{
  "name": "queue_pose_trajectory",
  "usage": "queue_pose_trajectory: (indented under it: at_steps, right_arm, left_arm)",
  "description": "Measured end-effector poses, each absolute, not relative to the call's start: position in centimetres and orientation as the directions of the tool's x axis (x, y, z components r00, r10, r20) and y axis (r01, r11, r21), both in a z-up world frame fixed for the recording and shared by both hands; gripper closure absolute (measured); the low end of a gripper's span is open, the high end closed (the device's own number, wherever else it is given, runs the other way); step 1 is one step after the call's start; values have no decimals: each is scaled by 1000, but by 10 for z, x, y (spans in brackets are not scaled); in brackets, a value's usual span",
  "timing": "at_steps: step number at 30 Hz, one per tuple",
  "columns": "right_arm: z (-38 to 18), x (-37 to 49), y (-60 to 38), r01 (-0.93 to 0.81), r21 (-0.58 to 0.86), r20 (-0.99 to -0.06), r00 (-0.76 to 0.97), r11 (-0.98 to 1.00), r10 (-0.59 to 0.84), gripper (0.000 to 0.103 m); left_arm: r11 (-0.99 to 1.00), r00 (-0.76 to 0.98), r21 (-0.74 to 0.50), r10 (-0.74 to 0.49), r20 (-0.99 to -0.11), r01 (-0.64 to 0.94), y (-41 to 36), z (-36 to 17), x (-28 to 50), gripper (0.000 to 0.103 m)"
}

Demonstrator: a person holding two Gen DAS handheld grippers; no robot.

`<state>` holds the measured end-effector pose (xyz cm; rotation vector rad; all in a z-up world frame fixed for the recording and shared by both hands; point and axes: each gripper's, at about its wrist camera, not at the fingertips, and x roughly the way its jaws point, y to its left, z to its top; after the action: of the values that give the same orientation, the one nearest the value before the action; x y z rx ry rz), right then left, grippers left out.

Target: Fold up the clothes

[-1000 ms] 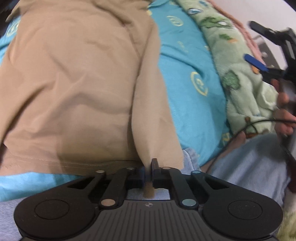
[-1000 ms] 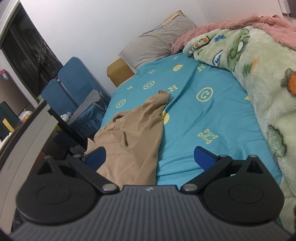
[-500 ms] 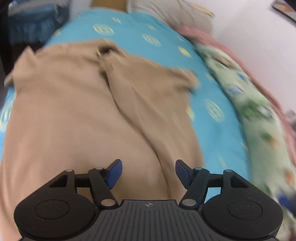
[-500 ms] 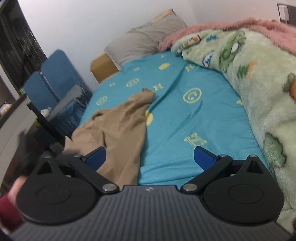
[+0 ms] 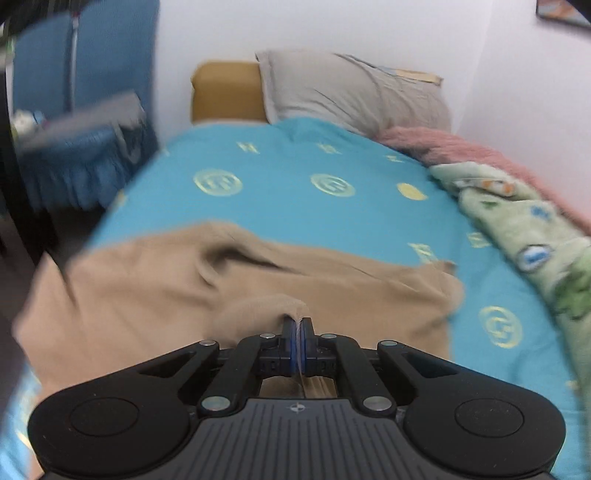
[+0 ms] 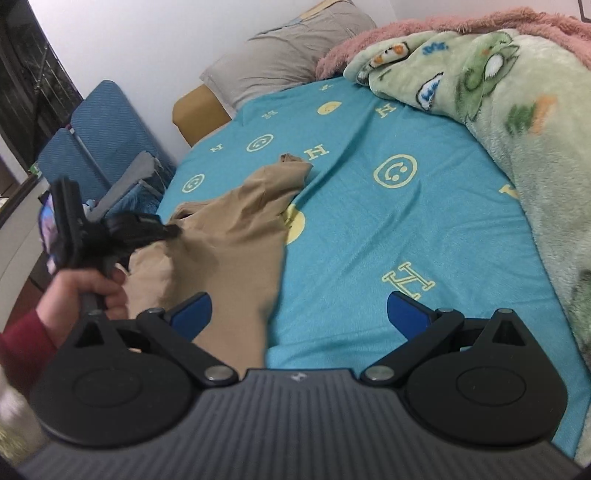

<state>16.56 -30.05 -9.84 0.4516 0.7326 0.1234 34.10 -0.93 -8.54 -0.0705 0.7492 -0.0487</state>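
Note:
A tan garment [image 5: 184, 291] lies spread on the turquoise bed sheet [image 5: 295, 173], its far end reaching toward the pillow. My left gripper [image 5: 298, 326] is shut on a raised fold of this garment at its near edge. In the right wrist view the same tan garment [image 6: 236, 236] lies at the left of the bed, and the left gripper [image 6: 173, 230], held by a hand [image 6: 81, 291] in a red sleeve, pinches its left side. My right gripper [image 6: 299, 312] hangs open above the sheet beside the garment's near right edge, with nothing between its fingers.
A green patterned fleece blanket [image 6: 517, 110] and a pink blanket [image 6: 461, 26] are heaped along the right side of the bed. A grey pillow [image 5: 351, 92] lies at the head. Blue folding furniture [image 6: 99, 136] stands left of the bed.
My left gripper opened, shifted along the garment, and has shut again on a fold of it. The right gripper stayed open, and the left hand came into its view.

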Motion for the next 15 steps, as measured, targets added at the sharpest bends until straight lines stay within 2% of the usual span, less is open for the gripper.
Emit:
queue_pose_trajectory:
  at_steps: [3,6,8,9,11,13,14,15]
  right_arm:
    - [-105,171,-303,54,431,-626,737,901,255,0]
    - [-105,171,-306,61,418,-625,743,906,238,0]
    - [-102,169,-308,63,414,-616,754,908,229,0]
    - [-101,168,-309,64,412,-612,759,909,224,0]
    - [-98,166,-310,65,408,-603,768,911,215,0]
    - [-95,164,-309,57,403,-596,774,914,215,0]
    - [-93,162,-309,53,400,-593,777,915,214,0]
    - [-91,160,-308,51,396,-589,780,917,211,0]
  left_arm:
    - [998,720,-64,-65,-691,29,-8,-97,338,97]
    - [998,708,-46,-60,-703,39,-6,-108,336,85]
    - [998,707,-41,-56,-705,37,-4,-112,323,52]
    - [999,711,-44,-53,-701,31,-2,-112,309,44]
    - [999,725,-51,-48,-687,18,-2,-112,277,20]
    - [998,749,-59,-42,-661,4,-5,-115,240,10]
    - [998,761,-69,-45,-648,1,-7,-118,223,2]
    - [997,765,-74,-39,-643,-11,-9,-124,209,0]
